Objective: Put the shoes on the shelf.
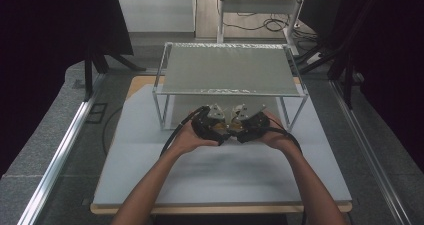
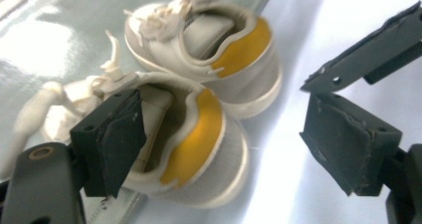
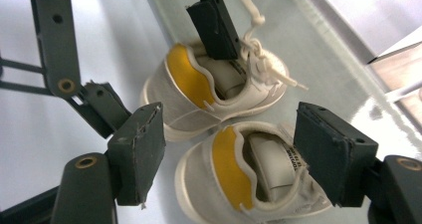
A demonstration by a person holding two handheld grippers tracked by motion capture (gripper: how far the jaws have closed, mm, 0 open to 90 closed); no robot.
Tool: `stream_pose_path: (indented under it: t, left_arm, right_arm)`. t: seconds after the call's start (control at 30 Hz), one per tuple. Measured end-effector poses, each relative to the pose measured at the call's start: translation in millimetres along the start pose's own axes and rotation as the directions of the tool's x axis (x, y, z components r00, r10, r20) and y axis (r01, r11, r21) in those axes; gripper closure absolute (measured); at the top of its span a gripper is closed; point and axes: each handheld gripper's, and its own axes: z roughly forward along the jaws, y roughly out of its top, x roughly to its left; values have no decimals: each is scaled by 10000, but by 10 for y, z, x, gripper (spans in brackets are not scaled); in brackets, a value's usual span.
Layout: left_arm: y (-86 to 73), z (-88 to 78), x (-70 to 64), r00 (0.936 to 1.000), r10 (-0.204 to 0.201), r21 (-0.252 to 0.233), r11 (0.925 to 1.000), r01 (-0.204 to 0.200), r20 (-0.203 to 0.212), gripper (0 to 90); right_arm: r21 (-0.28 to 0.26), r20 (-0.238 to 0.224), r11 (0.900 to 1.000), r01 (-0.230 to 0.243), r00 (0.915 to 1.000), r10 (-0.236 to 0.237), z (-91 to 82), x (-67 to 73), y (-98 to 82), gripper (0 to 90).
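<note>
Two small white shoes with yellow heel tabs stand side by side, toes on a shiny grey plate, heels on the white table. In the left gripper view the nearer shoe (image 2: 199,149) lies between the wide jaws of my left gripper (image 2: 226,134), one pad (image 2: 117,139) at its opening; the other shoe (image 2: 224,50) lies beyond. My right gripper (image 3: 231,144) stands open astride the nearer shoe (image 3: 234,184), pads clear of its sides. The far shoe (image 3: 199,89) has a left-gripper pad (image 3: 214,27) above its laces. From above, the left gripper (image 1: 219,117) and the right gripper (image 1: 246,116) meet under the shelf's front edge.
A metal-framed shelf (image 1: 230,70) with a grey top stands at the table's far half, its legs either side of the hands. The white tabletop (image 1: 225,175) stretches toward the person. Black cables trail from both grippers along the forearms.
</note>
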Motion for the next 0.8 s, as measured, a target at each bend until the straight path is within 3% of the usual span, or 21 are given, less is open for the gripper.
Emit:
stream_pose_path:
  t: [0.03,0.07,0.1,0.13,0.2,0.23,0.27,0.3,0.33,0.37,0.4,0.43,0.47,0.5,0.53,0.57,0.63,0.67,0.73,0.8]
  left_arm:
    - [-18,-45,-22,10000,-69,-179,9998,69,-3,161]
    - [-65,-150,-71,9996,-294,-395,9988,294,0,173]
    - [-65,-150,-71,9996,-294,-395,9988,294,0,194]
    - [-140,-273,-116,9981,-621,-730,9954,622,26,231]
    - [-233,-391,-134,9949,-1004,-883,9912,989,-133,306]
    - [-233,-391,-134,9949,-1004,-883,9912,989,-133,351]
    - [-333,-478,-119,9881,-1458,-957,9854,1407,-483,391]
    - [-333,-478,-119,9881,-1458,-957,9854,1407,-483,418]
    - [-436,-521,-79,9732,-1982,-933,9777,1880,-1163,482]
    - [-485,-522,-40,9662,-2213,-881,9735,2109,-1324,553]
    - [-485,-522,-40,9662,-2213,-881,9735,2109,-1324,605]
    - [-571,-488,39,9541,-2702,-688,9623,2632,-1294,668]
    - [-605,-459,80,9520,-2726,-502,9621,2681,-1395,706]
    - [-605,-459,80,9520,-2726,-502,9621,2681,-1395,747]
    - [-656,-367,150,9413,-3083,-214,9510,3084,-1374,781]
    - [-656,-367,150,9413,-3083,-214,9510,3084,-1374,801]
    - [-674,-269,204,9356,-3260,70,9440,3300,-1358,823]
    - [-652,-166,233,9340,-3329,321,9401,3395,-1299,842]
    - [-609,-67,255,9339,-3323,567,9381,3418,-1322,844]
    - [-566,20,279,9281,-3447,690,9318,3565,-1409,843]
  right_arm:
    - [0,0,10000,0,10000,0,0,0,0,279]
    - [-499,194,9986,-167,9997,177,-112,45,-18,310]
    - [-499,194,9986,-167,9997,177,-112,45,-18,310]
    - [-794,513,9966,-215,9984,257,-236,113,-49,349]
    - [-907,798,9951,-405,9957,478,-334,174,-89,392]
    - [-907,798,9951,-405,9957,478,-334,174,-89,392]
    - [-1016,1249,9927,-654,9891,779,-441,222,-174,452]
    - [-1016,1249,9927,-654,9891,779,-441,222,-174,452]
    - [-1033,1569,9904,-916,9818,1071,-488,230,-265,502]
    - [-946,1864,9904,-1005,9755,1168,-496,229,-323,541]
    - [-946,1864,9904,-1005,9755,1168,-496,229,-323,541]
    - [-595,2195,9879,-1432,9636,1529,-484,191,-440,634]
    - [-452,2390,9825,-1809,9530,1864,-467,160,-497,684]
    - [-452,2390,9825,-1809,9530,1864,-467,160,-497,684]
    - [-266,2496,9616,-2732,9296,2711,-405,80,-622,775]
    - [-266,2496,9616,-2732,9296,2711,-405,80,-622,775]
    - [25,2549,9464,-3230,9154,3117,-323,30,-697,818]
    - [365,2479,9290,-3682,9039,3485,-198,-16,-764,846]
    - [538,2393,9196,-3893,8991,3666,-103,-34,-784,853]
    - [690,2379,9149,-3978,8972,3721,6,-45,-781,853]
